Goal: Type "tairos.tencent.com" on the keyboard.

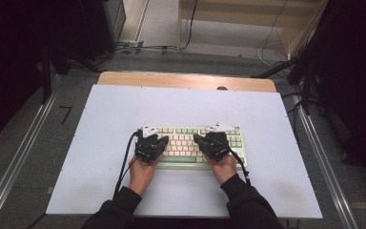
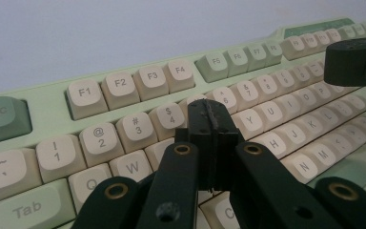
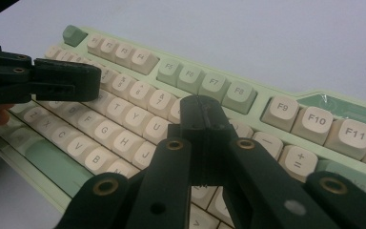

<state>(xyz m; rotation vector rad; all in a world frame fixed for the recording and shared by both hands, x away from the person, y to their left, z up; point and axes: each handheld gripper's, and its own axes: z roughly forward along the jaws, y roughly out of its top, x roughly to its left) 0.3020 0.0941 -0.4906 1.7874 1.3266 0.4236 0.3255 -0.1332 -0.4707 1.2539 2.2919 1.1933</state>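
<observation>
On the worktop, near edge: a green-and-cream keyboard (image 1: 190, 145) lies flat and square to the person, close enough for both hands to reach every row.
Worktop (image 1: 124, 109): a pale sheet covers it, with bare margin on all sides of the keyboard, so nothing crowds the hands.
Left tool (image 1: 151, 145): jaws pressed together with nothing between them; the joined tip (image 2: 208, 125) hovers over the number row near the 5 key, probably so that it acts as one narrow finger able to press a single key.
Right tool (image 1: 211, 144): jaws likewise together and empty; the tip (image 3: 201, 119) sits above the keys right of U, over the right half of the board.
Division of work: each tool takes its own half, as in typing, so the arms need not cross.
Contact: whether either tip touches a key cannot be told; the tips hide what is under them.
Hands (image 1: 142, 174): both rest low just in front of the keyboard, which likely steadies the tools for small downward taps.
Cables (image 1: 124, 162): they trail back toward the person, clear of the keys.
</observation>
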